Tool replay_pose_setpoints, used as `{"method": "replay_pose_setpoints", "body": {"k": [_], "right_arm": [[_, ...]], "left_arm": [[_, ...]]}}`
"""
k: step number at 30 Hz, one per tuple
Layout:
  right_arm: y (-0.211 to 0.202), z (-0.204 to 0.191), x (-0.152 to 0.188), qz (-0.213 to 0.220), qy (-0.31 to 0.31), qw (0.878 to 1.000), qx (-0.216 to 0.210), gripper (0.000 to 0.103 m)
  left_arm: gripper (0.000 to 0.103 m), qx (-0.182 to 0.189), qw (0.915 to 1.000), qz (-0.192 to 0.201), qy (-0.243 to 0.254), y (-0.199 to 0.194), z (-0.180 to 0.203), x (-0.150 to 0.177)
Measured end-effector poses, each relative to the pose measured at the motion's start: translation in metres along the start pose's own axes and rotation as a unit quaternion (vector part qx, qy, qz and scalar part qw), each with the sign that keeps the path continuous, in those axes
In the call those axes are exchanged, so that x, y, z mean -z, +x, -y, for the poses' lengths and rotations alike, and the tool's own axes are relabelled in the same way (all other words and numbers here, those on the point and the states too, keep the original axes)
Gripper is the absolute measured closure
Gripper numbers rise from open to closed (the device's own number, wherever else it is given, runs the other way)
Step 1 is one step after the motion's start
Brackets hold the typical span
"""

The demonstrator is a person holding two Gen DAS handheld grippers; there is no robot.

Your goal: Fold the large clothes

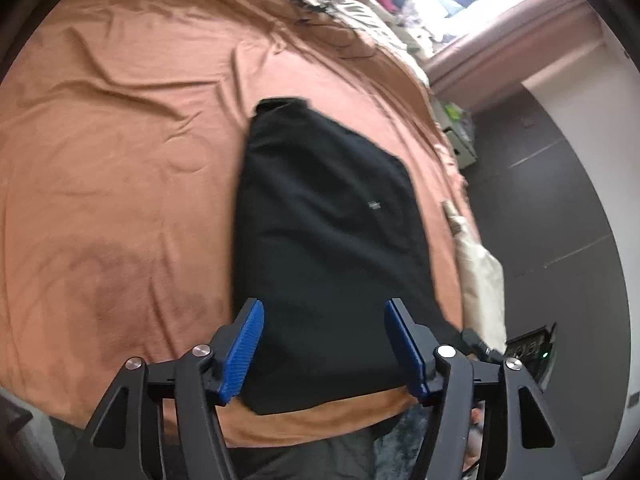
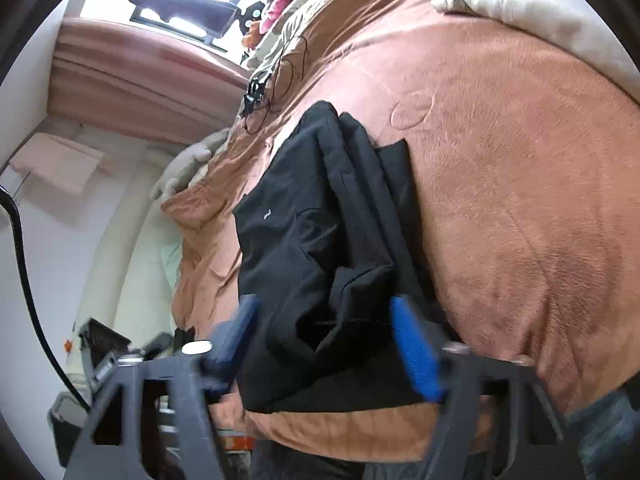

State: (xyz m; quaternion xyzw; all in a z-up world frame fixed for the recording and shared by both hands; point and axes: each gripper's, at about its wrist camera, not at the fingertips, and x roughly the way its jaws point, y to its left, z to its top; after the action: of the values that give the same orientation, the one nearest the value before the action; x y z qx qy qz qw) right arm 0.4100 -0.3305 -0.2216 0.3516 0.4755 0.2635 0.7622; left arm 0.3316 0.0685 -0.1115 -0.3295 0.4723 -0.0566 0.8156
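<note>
Lying folded lengthwise on the orange bedspread (image 1: 120,160), near the bed's edge, the black garment (image 1: 320,240) is showing a small white label. Left gripper (image 1: 324,344) is hovering over its near end, jaws spread wide, gripping nothing. A cream cloth (image 1: 480,280) is sitting just beside the garment at the bed edge.

Right wrist view: right gripper (image 2: 324,344) is hanging released above the garment's (image 2: 304,240) rumpled near end, blurred. A cream pillow (image 2: 540,4) is resting far up the bedspread (image 2: 520,200).
</note>
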Motion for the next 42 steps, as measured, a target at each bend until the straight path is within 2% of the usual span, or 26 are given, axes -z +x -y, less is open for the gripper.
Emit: {"method": "replay_pose_setpoints", "body": {"k": [1, 2, 5, 10, 16, 19, 23, 25, 27, 28, 29, 30, 33, 42], "right_arm": [[0.001, 0.000, -0.001, 0.000, -0.001, 1.000, -0.002, 0.079], [0.000, -0.001, 0.000, 0.000, -0.005, 1.000, -0.006, 0.088], [-0.010, -0.016, 0.011, 0.014, -0.045, 0.999, 0.001, 0.090], [-0.025, -0.021, 0.030, 0.016, -0.063, 0.998, -0.011, 0.091], [-0.031, 0.013, 0.043, 0.014, -0.035, 0.999, 0.003, 0.092], [-0.022, 0.036, 0.045, 0.010, -0.016, 1.000, 0.020, 0.093], [-0.013, 0.045, 0.047, 0.002, -0.011, 0.999, 0.040, 0.092], [-0.014, 0.043, 0.043, -0.008, -0.008, 0.999, 0.038, 0.089], [-0.020, 0.037, 0.035, -0.008, -0.013, 0.999, 0.032, 0.068], [-0.024, 0.032, 0.031, -0.003, -0.019, 0.999, 0.035, 0.052], [-0.027, 0.028, 0.025, 0.004, -0.030, 0.999, 0.036, 0.032], [-0.029, 0.025, 0.019, 0.009, -0.038, 0.999, 0.035, 0.026], [-0.027, 0.019, -0.002, 0.011, -0.051, 0.998, 0.030, 0.023], [0.020, 0.028, -0.042, -0.035, -0.045, 0.998, 0.022, 0.023]], "left_arm": [[0.038, -0.004, 1.0000, -0.005, -0.006, 0.005, -0.005, 0.002], [0.038, -0.008, 0.9999, -0.010, -0.010, 0.010, -0.009, 0.003], [0.038, -0.014, 0.9995, -0.023, -0.015, 0.019, -0.018, 0.009], [0.038, -0.030, 0.9990, -0.034, -0.004, 0.035, -0.020, 0.015], [0.039, -0.052, 0.9973, -0.051, 0.012, 0.057, -0.022, 0.025], [0.043, -0.039, 0.9973, -0.062, 0.008, 0.068, -0.026, 0.030], [0.045, -0.031, 0.9968, -0.073, 0.011, 0.075, -0.026, 0.034], [0.045, -0.034, 0.9964, -0.076, 0.016, 0.074, -0.024, 0.032], [0.045, -0.041, 0.9965, -0.069, 0.025, 0.071, -0.024, 0.026], [0.044, -0.044, 0.9967, -0.064, 0.027, 0.069, -0.023, 0.023], [0.044, -0.045, 0.9969, -0.059, 0.029, 0.068, -0.023, 0.018], [0.044, -0.044, 0.9970, -0.057, 0.028, 0.067, -0.024, 0.013], [0.044, -0.042, 0.9975, -0.054, 0.015, 0.070, -0.028, 0.000], [0.044, -0.039, 0.9982, -0.043, 0.010, 0.084, -0.025, -0.032]]}}
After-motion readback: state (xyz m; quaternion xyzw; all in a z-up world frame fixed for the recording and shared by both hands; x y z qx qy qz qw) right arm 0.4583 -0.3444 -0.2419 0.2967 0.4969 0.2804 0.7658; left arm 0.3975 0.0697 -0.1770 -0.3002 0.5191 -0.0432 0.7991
